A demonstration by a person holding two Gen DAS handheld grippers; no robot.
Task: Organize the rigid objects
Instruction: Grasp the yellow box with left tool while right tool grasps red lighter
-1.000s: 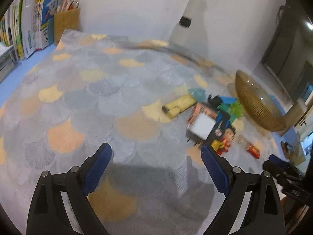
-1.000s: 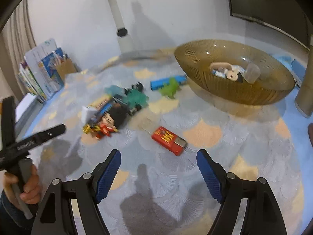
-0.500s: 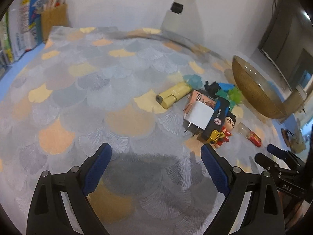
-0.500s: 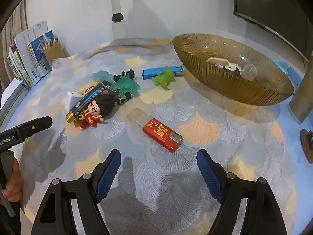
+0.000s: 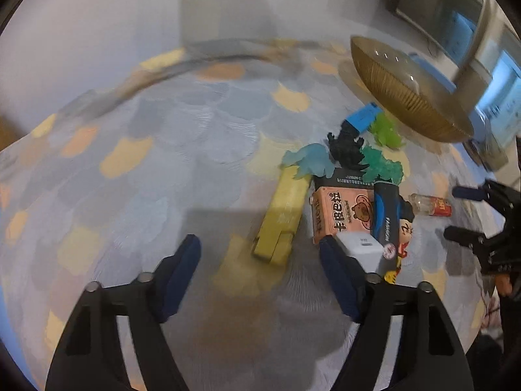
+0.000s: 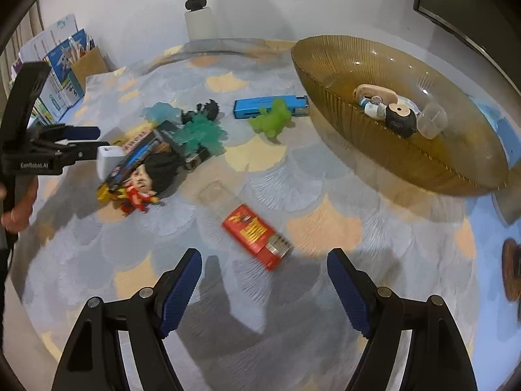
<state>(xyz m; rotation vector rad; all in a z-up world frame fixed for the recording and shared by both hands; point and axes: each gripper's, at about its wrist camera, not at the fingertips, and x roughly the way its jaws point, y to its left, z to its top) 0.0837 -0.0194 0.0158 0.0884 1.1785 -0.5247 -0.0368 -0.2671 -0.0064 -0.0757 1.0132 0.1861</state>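
A pile of small objects lies on the patterned mat: a yellow block [image 5: 282,218], a pink box [image 5: 342,213], a white charger [image 5: 359,249], a red-and-black figurine [image 6: 146,182], and green [image 6: 272,119] and teal [image 6: 203,133] dinosaurs. A red lighter [image 6: 255,231] lies apart. My left gripper [image 5: 260,270] is open just short of the yellow block, its right finger beside the charger. My right gripper [image 6: 263,280] is open just short of the red lighter. An amber bowl [image 6: 390,150] holds several small items.
A blue case [image 6: 260,107] lies by the bowl's left rim. Books and a pencil holder [image 6: 86,62] stand at the far left. A white post [image 6: 197,13] rises at the mat's far edge. A brown round object [image 6: 511,265] sits at the right edge.
My left gripper has moved forward and right, up to the pile by the yellow block. My right gripper has moved closer to the red lighter. Both stay open.
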